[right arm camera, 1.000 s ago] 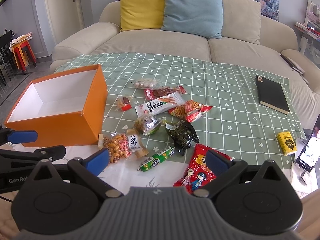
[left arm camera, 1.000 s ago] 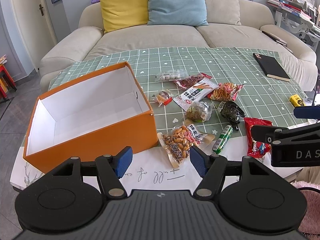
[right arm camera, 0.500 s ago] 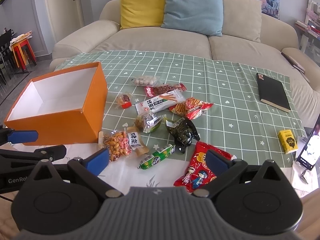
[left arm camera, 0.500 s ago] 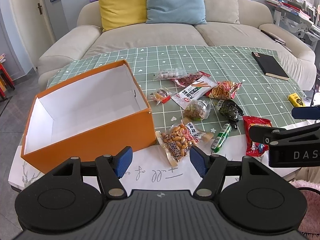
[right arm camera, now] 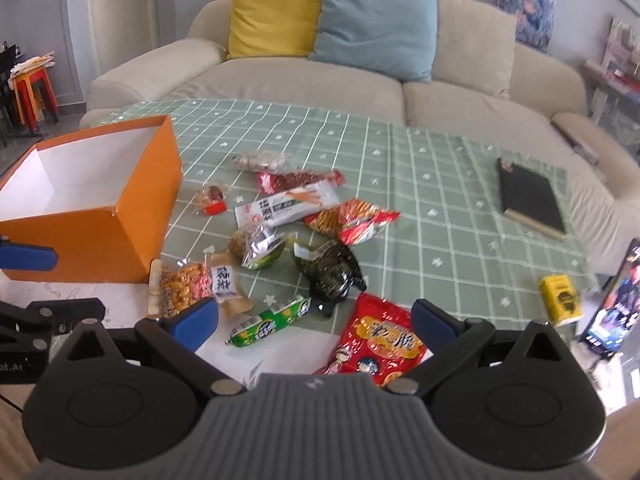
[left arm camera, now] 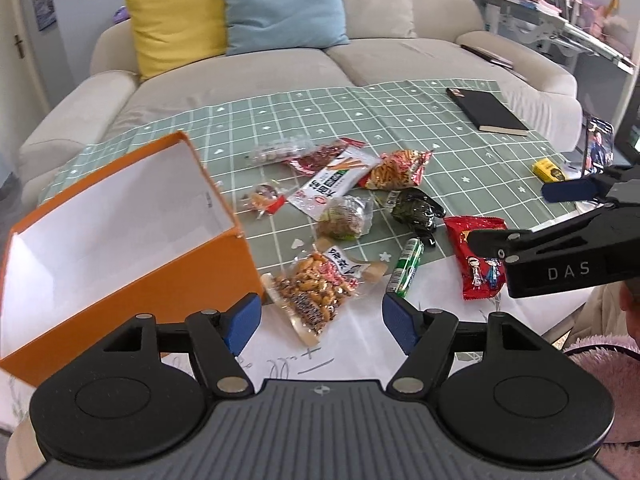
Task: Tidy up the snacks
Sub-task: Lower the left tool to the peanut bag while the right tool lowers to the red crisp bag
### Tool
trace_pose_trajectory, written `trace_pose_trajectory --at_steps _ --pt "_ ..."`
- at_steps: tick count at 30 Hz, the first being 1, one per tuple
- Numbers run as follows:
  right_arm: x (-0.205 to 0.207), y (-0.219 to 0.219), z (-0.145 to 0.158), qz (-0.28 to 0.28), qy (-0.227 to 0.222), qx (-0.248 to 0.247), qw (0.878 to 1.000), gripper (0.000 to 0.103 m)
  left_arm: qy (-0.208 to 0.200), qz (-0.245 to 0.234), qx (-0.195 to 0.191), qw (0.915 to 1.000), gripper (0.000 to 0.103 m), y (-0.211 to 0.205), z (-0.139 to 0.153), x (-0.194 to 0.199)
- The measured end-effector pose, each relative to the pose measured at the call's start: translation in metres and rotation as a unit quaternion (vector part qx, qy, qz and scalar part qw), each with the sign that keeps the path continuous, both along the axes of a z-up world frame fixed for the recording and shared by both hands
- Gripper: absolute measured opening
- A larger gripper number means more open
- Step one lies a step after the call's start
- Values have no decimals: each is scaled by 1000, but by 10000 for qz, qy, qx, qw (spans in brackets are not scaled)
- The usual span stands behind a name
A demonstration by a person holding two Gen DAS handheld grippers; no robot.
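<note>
Living room, beige sofa [right arm camera: 320, 92] at the far side with yellow and blue cushions; low table [left arm camera: 360, 120] under a green checked cloth in front.

Orange box [left arm camera: 120, 216] at near left of the table, open, white inside, nothing visible in it. Every snack apparently outside the box, scattered to its right:
- peanut pack [left arm camera: 316, 288] nearest the box, just beside its near right corner
- green tube-shaped pack [left arm camera: 406, 266] right of the peanuts
- red cartoon bag [right arm camera: 380, 340] at near right, partly off the cloth onto white paper
- dark green pouch [right arm camera: 330, 272], foil-and-green pouch [right arm camera: 258, 246], white stick-snack pack [right arm camera: 288, 208], orange crisps bag [right arm camera: 352, 220] in the middle of the heap
- small red-and-clear sweet [right arm camera: 212, 200], clear pack of pale pieces [right arm camera: 264, 160] and dark red pack [right arm camera: 296, 178] farther back

Black notebook [right arm camera: 532, 200], yellow carton [right arm camera: 560, 298] and a propped phone [right arm camera: 612, 320] at far right, apart from the heap; likely no part of the sorting.

Left gripper [left arm camera: 320, 318] spread wide, jaws opening further, nothing between the pads, poised above the peanut pack. Right gripper [right arm camera: 316, 318] likewise spread, empty, over the near edge with the green tube and red cartoon bag below it.

Judged progress: barely begun. Nothing packed, roughly ten packets left to move into the box; first pick not yet made, peanut pack the probable candidate for the left side.
</note>
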State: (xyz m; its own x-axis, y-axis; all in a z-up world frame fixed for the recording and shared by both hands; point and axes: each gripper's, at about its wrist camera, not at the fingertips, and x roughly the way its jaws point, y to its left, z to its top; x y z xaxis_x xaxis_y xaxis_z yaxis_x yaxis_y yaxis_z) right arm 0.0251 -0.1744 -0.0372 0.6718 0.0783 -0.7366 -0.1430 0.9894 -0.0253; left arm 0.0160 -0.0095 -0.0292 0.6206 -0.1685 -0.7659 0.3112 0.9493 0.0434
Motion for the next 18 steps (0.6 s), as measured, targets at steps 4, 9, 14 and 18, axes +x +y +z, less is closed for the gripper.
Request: trace_pose_trajectory --at_steps 4,9,14,18 --pt "12 -14 -21 -120 424 360 9984 99 -85 -252 58 9996 82 -3 -14 7" --pt "26 -27 -43 -348 735 506 9954 88 -137 -656 247 9974 82 -9 -32 19" --pt "40 -35 -61 -673 956 268 9928 88 -6 -928 625 9937 81 -20 -50 38" --pt "51 -43 -74 -846 1190 224 9890 91 188 -1359 966 9858 81 -35 -60 56"
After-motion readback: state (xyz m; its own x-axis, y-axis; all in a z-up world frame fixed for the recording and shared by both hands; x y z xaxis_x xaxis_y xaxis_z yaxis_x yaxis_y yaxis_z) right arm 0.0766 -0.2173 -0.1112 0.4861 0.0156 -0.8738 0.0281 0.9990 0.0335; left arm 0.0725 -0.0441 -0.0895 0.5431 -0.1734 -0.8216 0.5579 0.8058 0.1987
